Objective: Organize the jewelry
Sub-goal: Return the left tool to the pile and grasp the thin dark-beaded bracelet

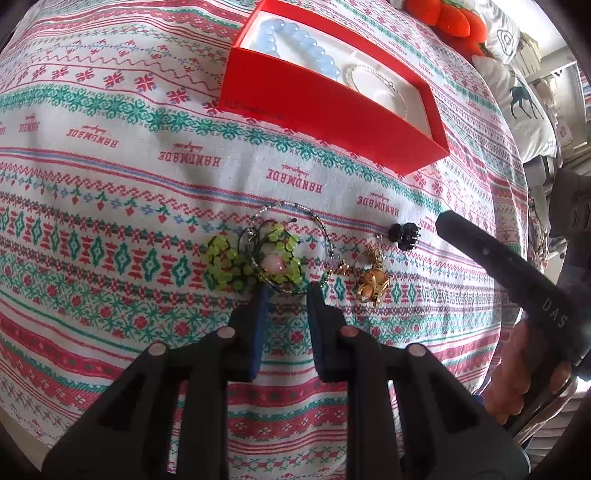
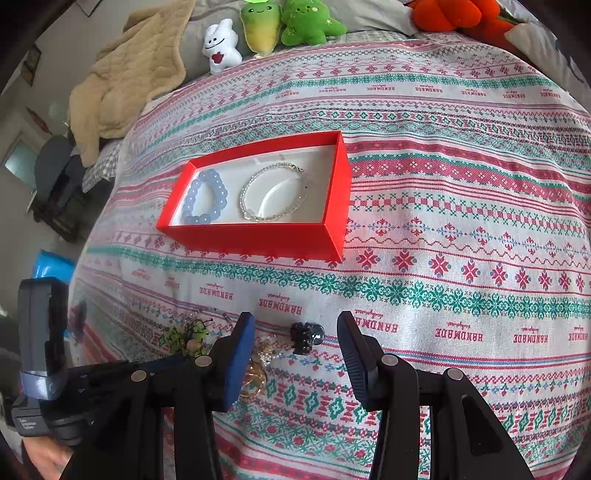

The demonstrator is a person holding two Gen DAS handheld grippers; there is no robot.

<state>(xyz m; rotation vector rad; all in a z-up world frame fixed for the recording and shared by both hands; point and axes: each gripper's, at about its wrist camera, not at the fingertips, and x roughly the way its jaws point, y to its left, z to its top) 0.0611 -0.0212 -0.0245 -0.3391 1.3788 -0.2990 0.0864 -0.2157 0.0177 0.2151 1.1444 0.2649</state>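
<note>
Patterned red-green woven bedspread (image 2: pixel 461 221) w/ open red cardboard box (image 2: pixel 258 238); left gripper (image 1: pixel 284 291) slightly parted at green beaded jewelry (image 1: pixel 255 264), right gripper (image 2: pixel 295 332) wide open, both empty.

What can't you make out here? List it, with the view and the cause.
- Right wrist view: gold brooch, partly hidden behind the right gripper's left finger.
- Left wrist view: blue bracelet and clear bracelet, partly hidden by the red box's near wall.
- Left wrist view: orange plush toy, cut off by the top edge.

The red box (image 2: pixel 258 236) walls off the far side; patterned cloth (image 2: pixel 461 221) to its right lies bare. Green bead piece (image 1: pixel 251 258), gold brooch (image 1: pixel 371 284) and black clip (image 1: pixel 404 236) crowd the near strip.
</note>
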